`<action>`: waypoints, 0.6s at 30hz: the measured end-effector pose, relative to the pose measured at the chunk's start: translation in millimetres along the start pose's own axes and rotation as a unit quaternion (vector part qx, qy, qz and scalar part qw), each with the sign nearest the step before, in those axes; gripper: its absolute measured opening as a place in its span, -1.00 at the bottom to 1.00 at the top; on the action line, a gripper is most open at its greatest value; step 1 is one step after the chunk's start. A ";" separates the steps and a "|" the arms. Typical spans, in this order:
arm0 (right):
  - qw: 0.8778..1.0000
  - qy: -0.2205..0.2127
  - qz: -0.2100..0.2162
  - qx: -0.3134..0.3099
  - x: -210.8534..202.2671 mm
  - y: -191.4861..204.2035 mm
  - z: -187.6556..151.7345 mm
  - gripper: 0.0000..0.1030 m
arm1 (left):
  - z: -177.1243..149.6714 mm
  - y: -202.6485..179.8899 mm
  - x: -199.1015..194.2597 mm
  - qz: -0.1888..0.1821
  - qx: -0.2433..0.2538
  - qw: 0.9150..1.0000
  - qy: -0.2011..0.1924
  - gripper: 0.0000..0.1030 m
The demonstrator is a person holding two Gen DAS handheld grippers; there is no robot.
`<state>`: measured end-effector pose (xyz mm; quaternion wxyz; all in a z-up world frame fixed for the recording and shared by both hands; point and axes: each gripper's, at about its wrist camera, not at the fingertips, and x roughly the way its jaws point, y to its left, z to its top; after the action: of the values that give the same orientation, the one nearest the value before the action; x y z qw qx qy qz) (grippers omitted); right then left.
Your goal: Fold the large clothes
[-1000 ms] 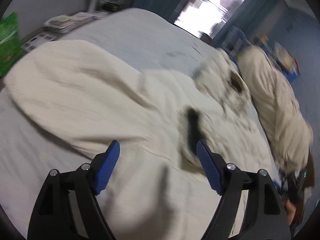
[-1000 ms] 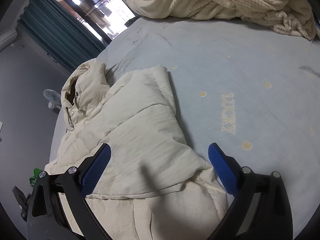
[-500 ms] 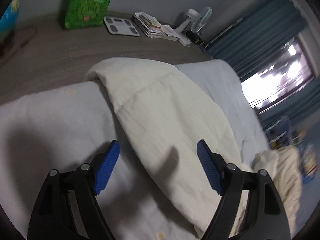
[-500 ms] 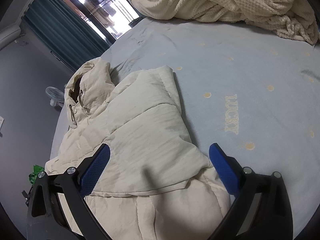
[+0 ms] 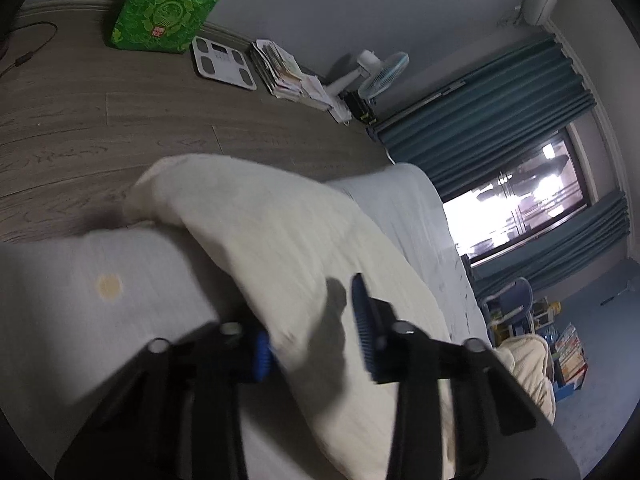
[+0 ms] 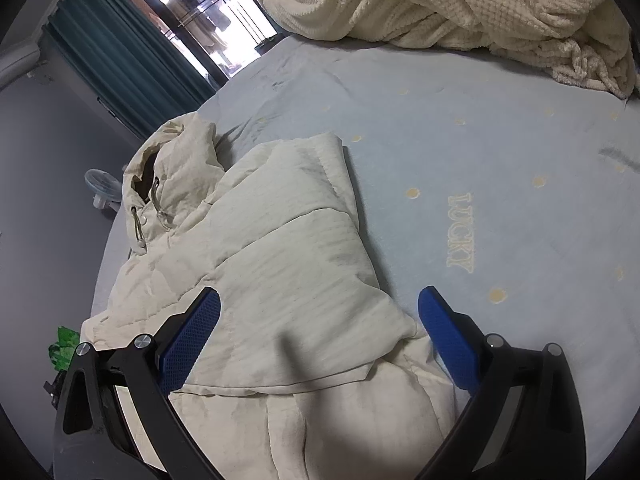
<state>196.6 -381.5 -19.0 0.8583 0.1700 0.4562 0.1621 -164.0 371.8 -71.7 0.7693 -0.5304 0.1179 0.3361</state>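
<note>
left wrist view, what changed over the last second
The left gripper swung from the jacket's hood end to its sleeve at the bed edge, and its jaws narrowed around the fabric. The right gripper stayed open above the jacket.

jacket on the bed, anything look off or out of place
The cream jacket's sleeve lies out past the bed's edge, over the wood floor. Nothing looks torn or spilled.
</note>
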 end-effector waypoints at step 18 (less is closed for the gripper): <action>1.000 0.001 0.005 0.000 1.9 -0.6 1.7 0.85 | -60.7 -197.7 -94.9 -0.109 0.262 0.951 -0.120 -0.83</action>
<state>199.1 -381.5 -19.8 0.8568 0.1723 0.4564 0.1669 -97.2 238.5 100.2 0.9217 -0.2752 0.0503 0.2687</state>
